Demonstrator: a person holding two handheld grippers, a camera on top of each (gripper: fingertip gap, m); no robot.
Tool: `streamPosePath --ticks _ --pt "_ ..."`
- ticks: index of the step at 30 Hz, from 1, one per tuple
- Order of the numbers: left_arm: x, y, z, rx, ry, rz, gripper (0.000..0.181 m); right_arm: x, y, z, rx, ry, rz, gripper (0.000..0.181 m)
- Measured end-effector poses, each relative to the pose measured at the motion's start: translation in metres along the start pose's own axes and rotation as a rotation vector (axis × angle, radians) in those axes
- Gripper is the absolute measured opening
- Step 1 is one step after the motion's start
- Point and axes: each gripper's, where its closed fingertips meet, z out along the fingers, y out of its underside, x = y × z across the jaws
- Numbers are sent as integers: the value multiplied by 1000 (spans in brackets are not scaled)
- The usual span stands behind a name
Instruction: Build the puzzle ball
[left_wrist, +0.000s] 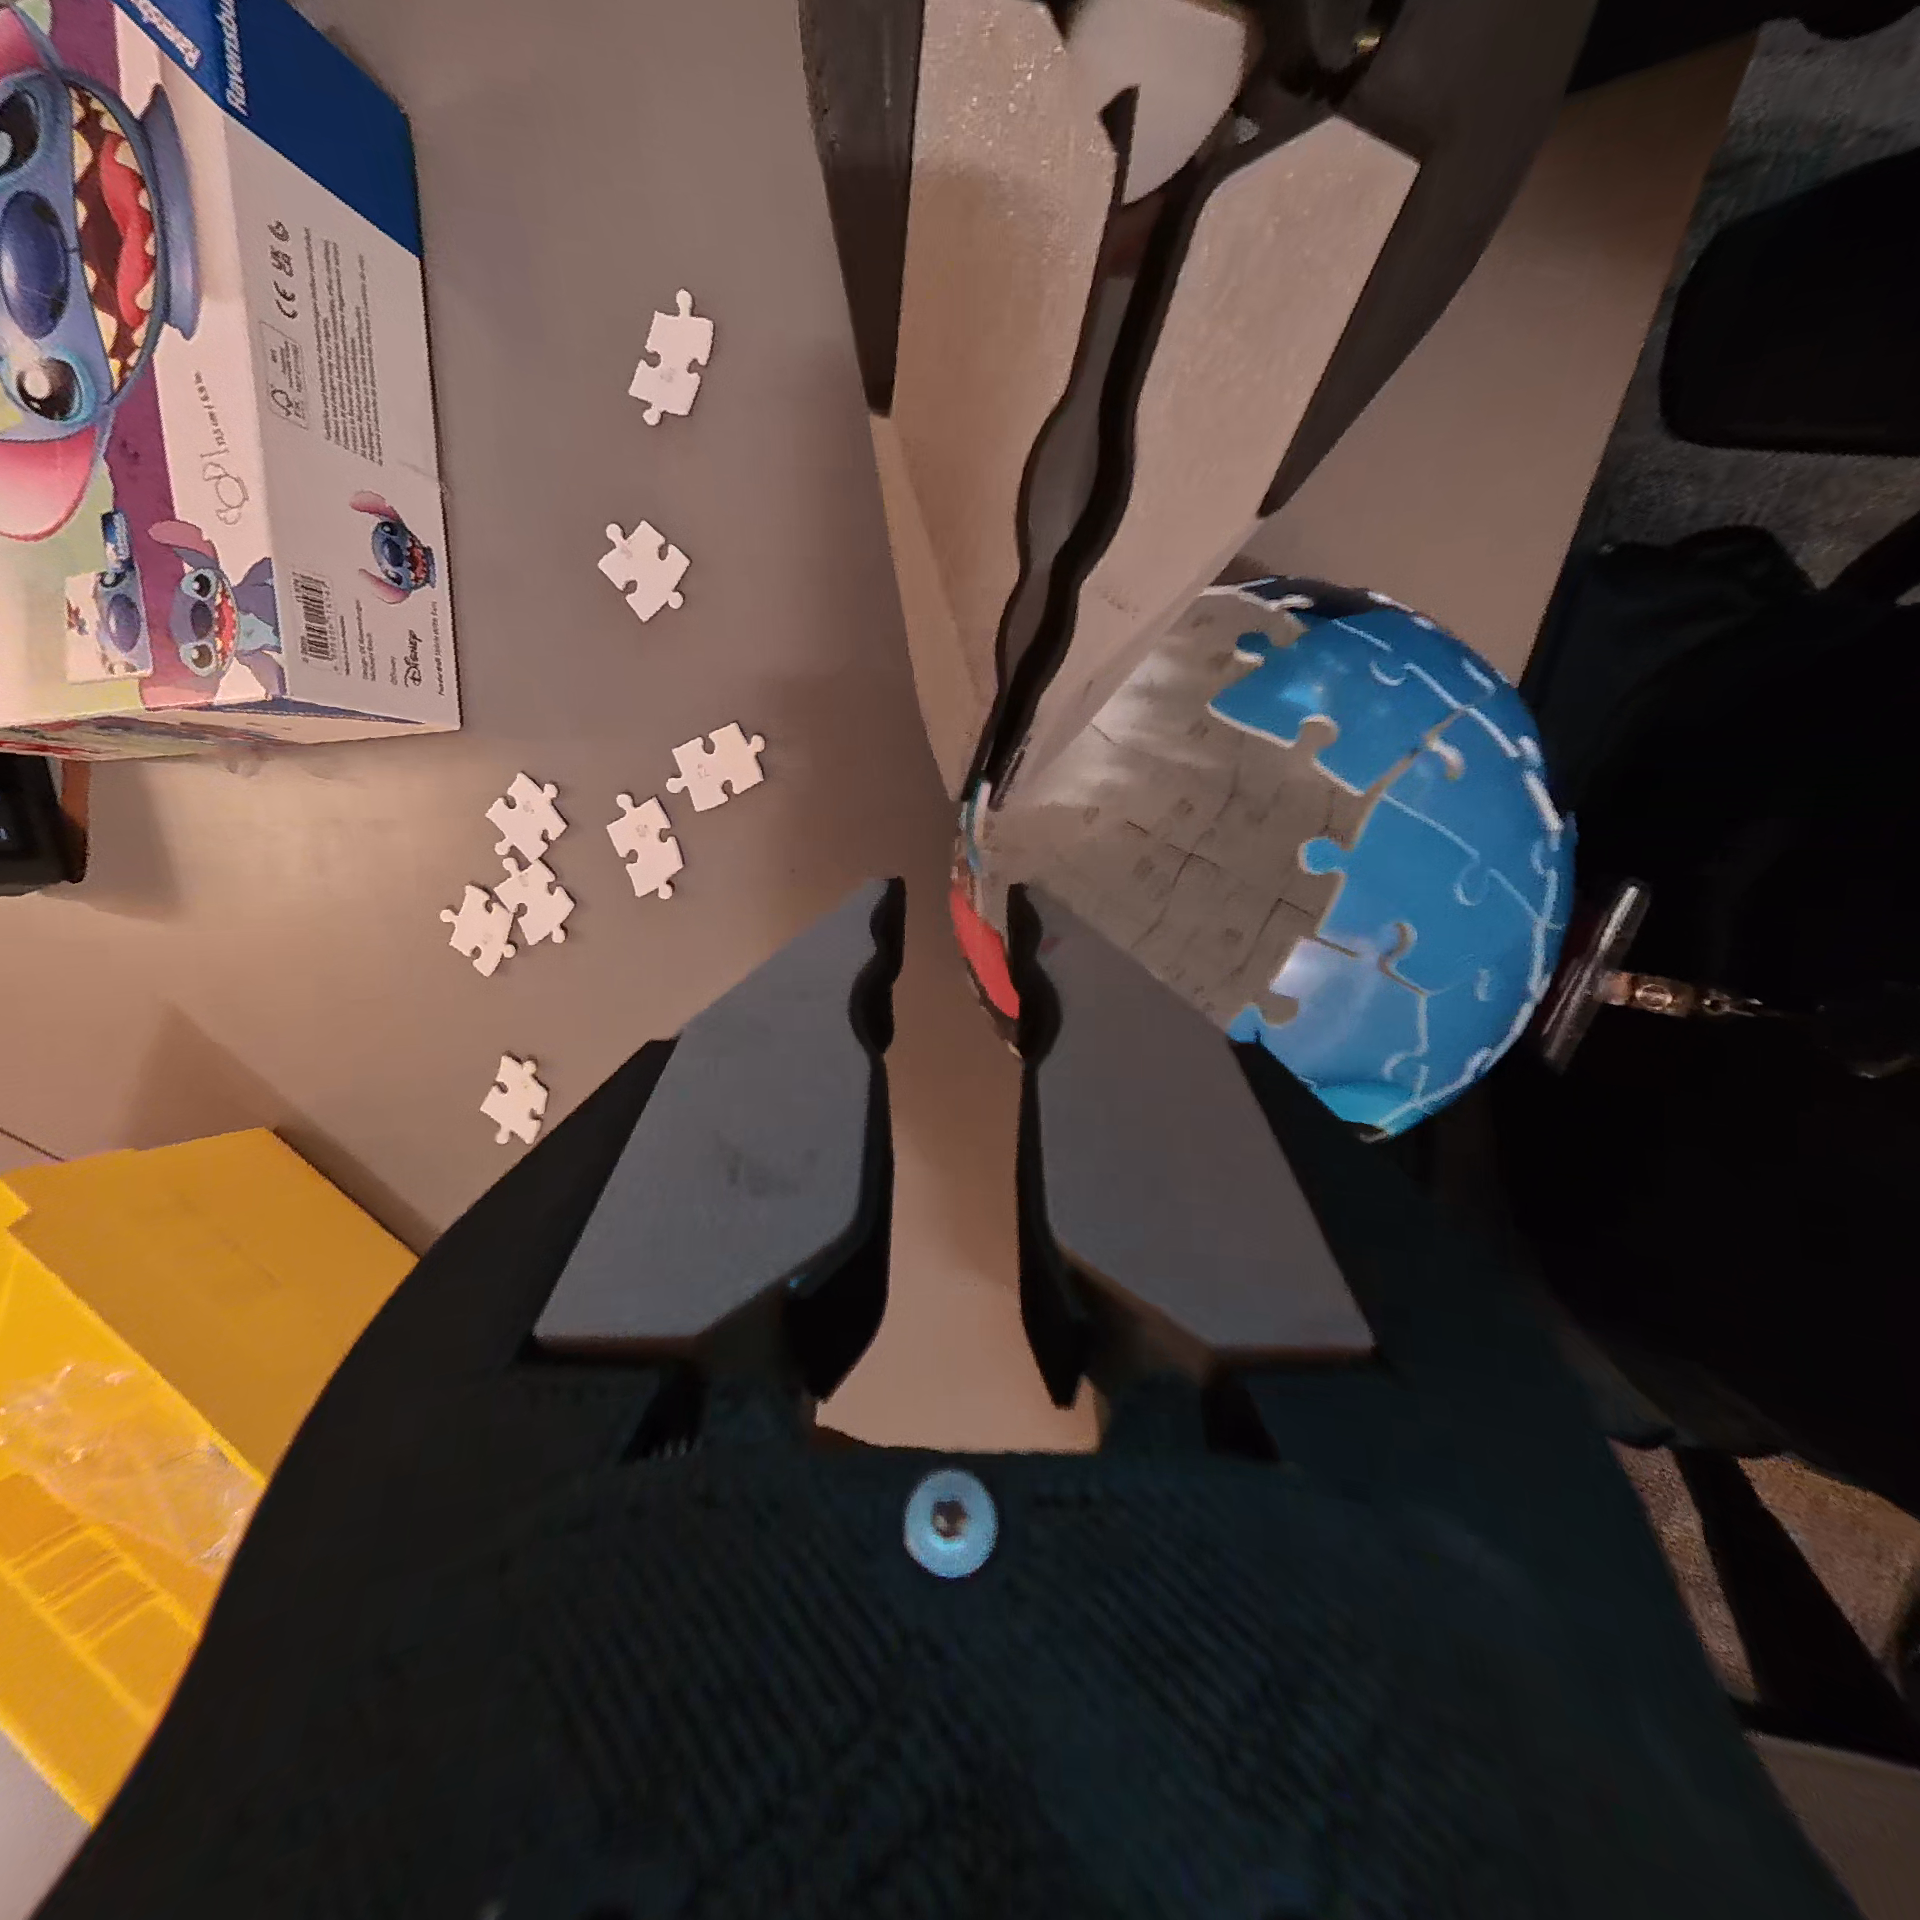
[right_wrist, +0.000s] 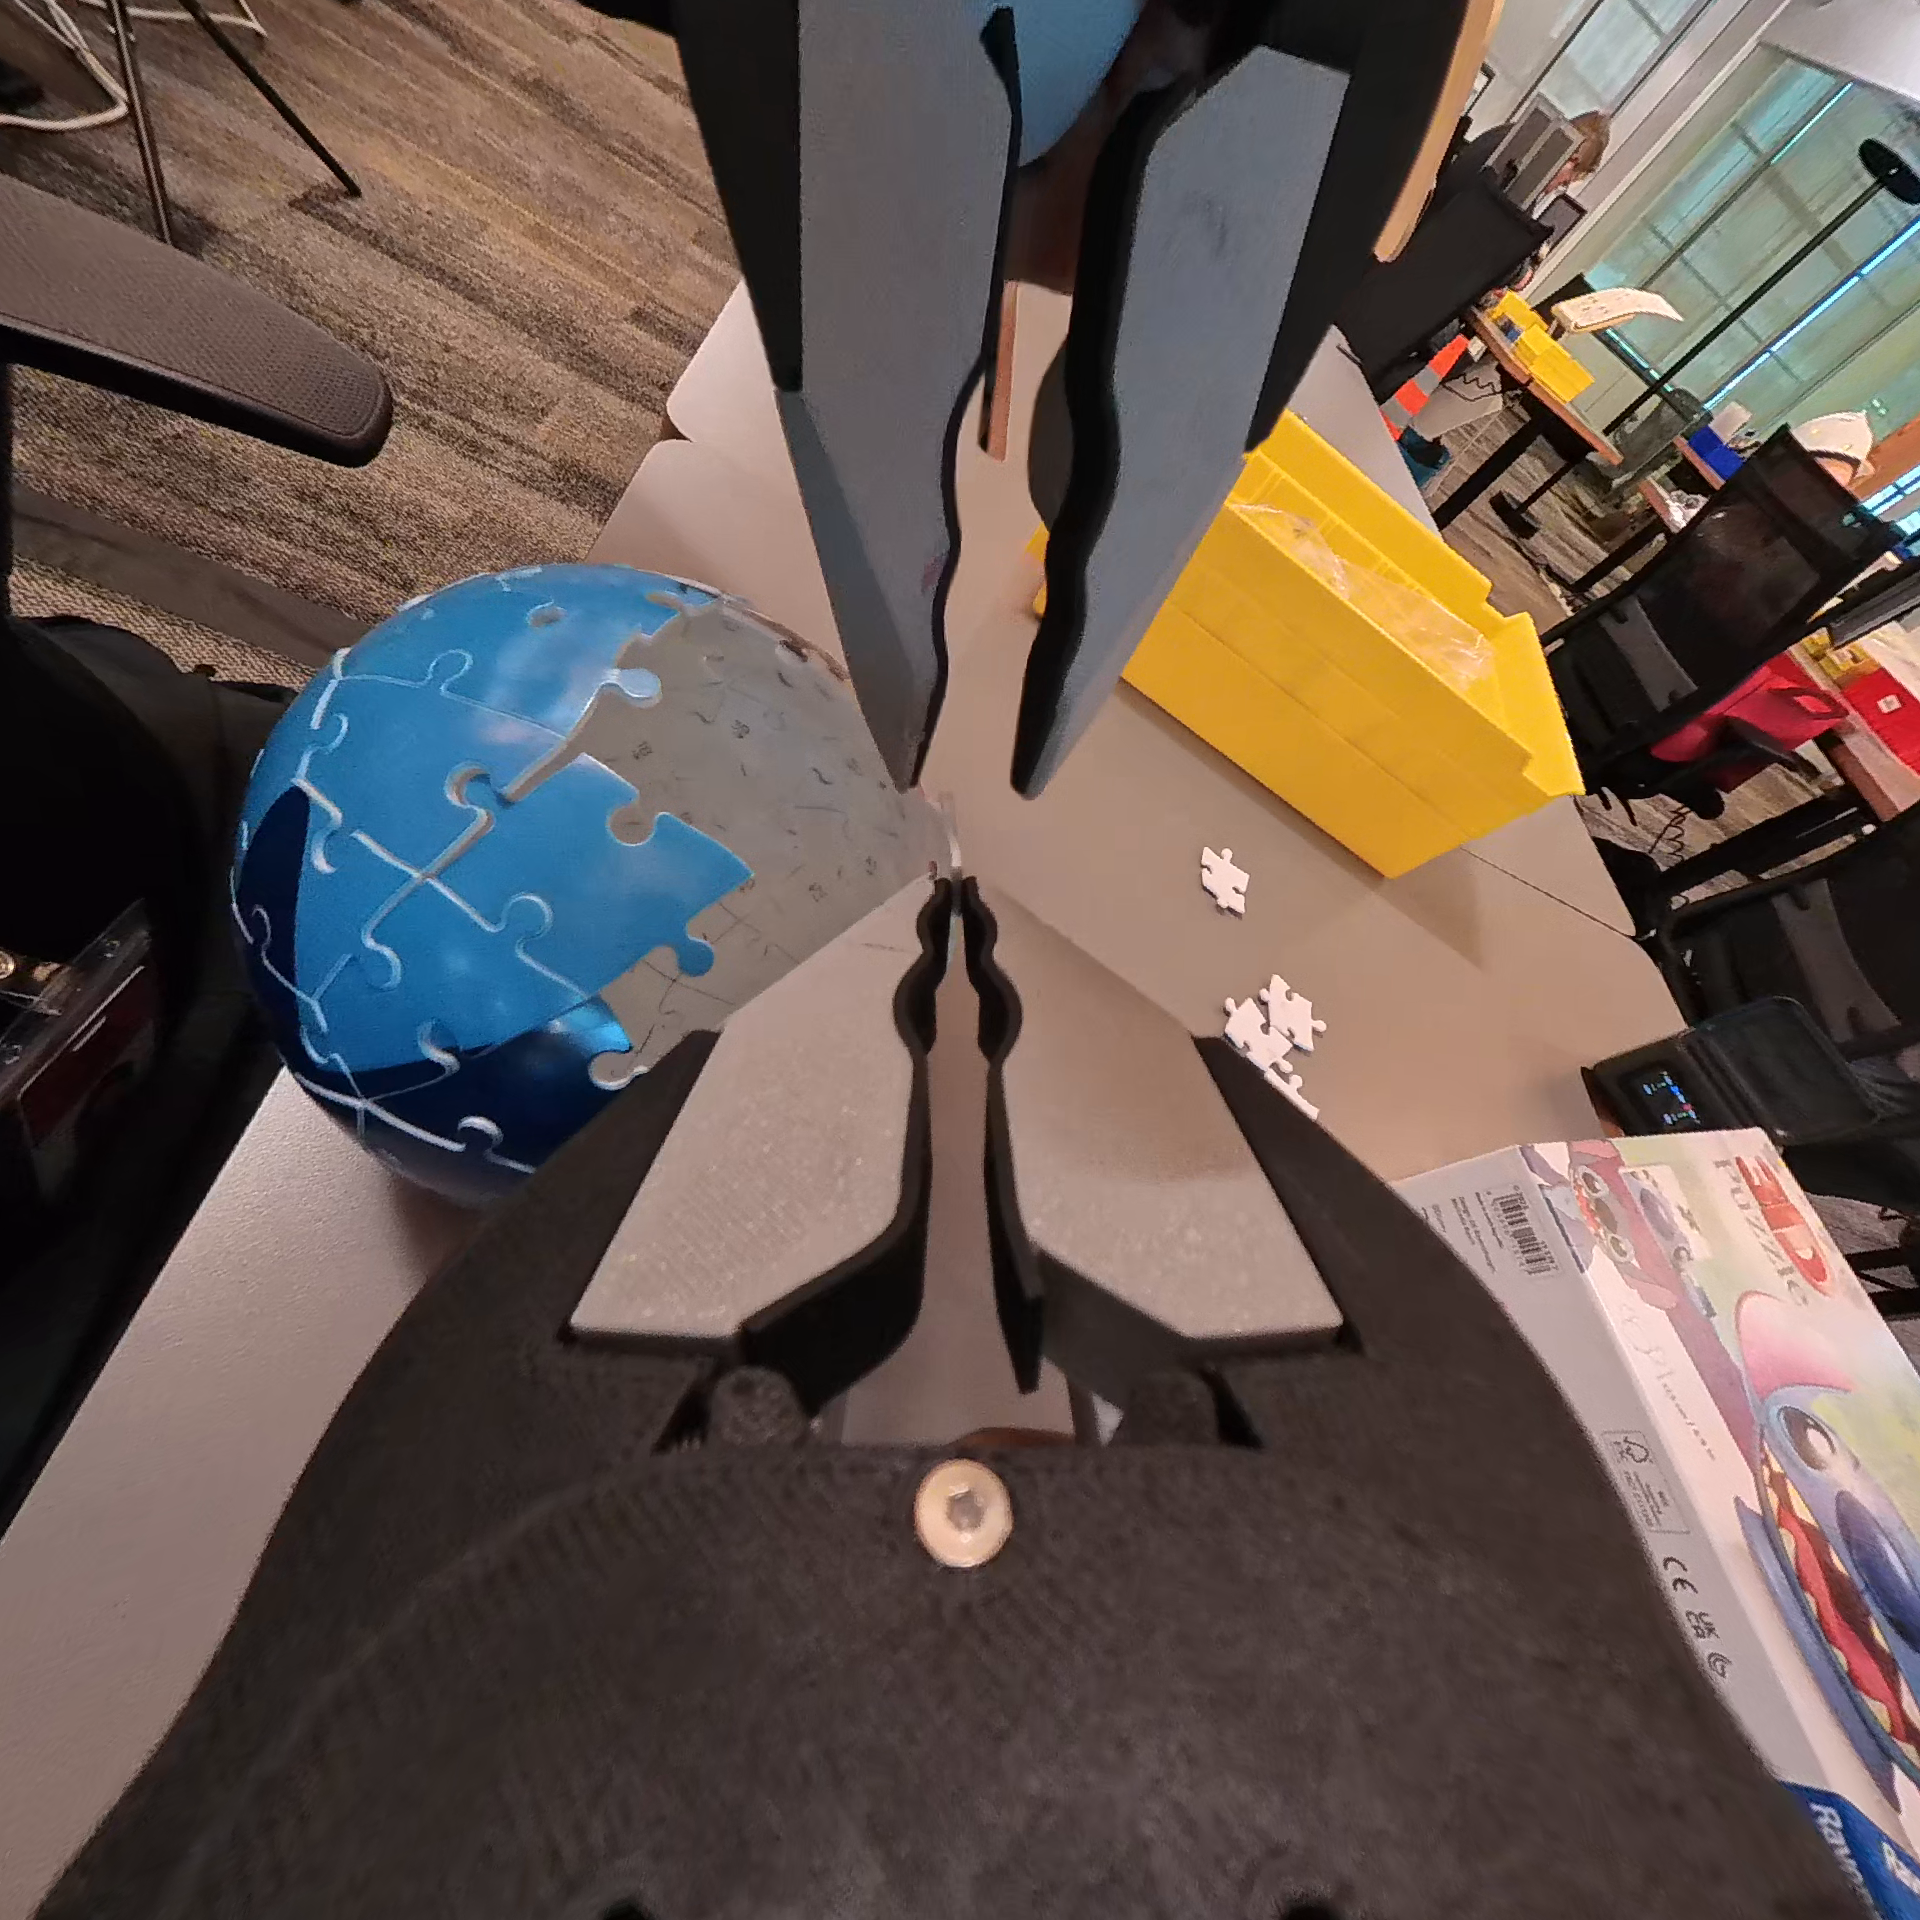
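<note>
**Two grippers met at the rim of the half-built ball**

The left gripper (left_wrist: 958, 909) had its fingers set a little apart. The red-edged rim of the puzzle ball (left_wrist: 1434, 831) stood in the gap, against one finger and clear of the other. The right gripper (right_wrist: 956, 883) was pressed almost together on a thin pale puzzle piece (right_wrist: 948, 826). The piece showed only edge-on and was hard to make out, and it sat right at the ball's open edge.

The ball lay at the corner of the grey tabletop (left_wrist: 623, 156). Its blue shell was partly joined, and the grey numbered insides of its pieces showed through the opening.

The puzzle box (left_wrist: 312, 416) lay flat at the far side. It carried a blue cartoon creature, small print, safety marks and a barcode, and the frame cut it off. A yellow bin (right_wrist: 1351, 665) with crinkled clear plastic inside stood opposite it.

Loose white pieces (left_wrist: 644, 842) lay face down between the box and the bin. Some of them overlapped.
</note>
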Motion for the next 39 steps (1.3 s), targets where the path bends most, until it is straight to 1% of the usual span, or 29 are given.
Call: streamPosePath --ticks 6,21,34,39 --pt "0 1 6 -53 -5 36 9 1 1 1 1 4 1 0" --pt "-1 4 15 -110 -20 71 7 3 2 2 6 12 5 0" --pt "1 -2 17 -127 2 35 3 3 2 2 5 14 8 0" --pt "1 1 20 -154 8 21 2 3 2 2 5 16 7 0"
